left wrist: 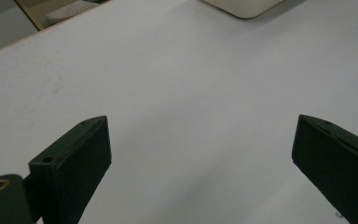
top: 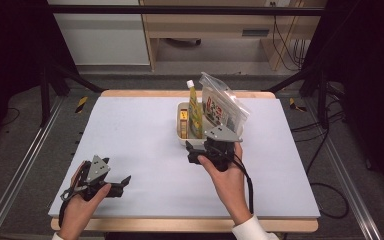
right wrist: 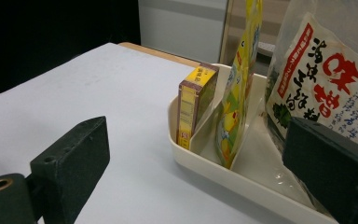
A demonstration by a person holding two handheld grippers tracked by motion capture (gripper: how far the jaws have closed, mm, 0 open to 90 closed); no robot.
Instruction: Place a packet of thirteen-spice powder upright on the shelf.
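Note:
A cream tray (top: 178,120) stands at the middle back of the white table. It holds a small yellow box (top: 184,123), an upright yellow pouch (top: 195,112) with a white cap, and a clear bag (top: 223,106) with a printed packet inside. My right gripper (top: 211,146) is open at the tray's near end. In the right gripper view, the right gripper (right wrist: 200,168) has one jaw left of the tray (right wrist: 214,164) and the other in front of the bag (right wrist: 324,79). The box (right wrist: 193,105) and pouch (right wrist: 238,93) stand between. My left gripper (top: 121,185) is open over the bare table at the front left.
The white table top (top: 140,135) has a wooden edge at front and back. Black frame posts stand at both sides, and cables lie on the floor to the right. In the left gripper view, the left gripper (left wrist: 200,154) faces bare table, with the tray's corner (left wrist: 242,5) far ahead.

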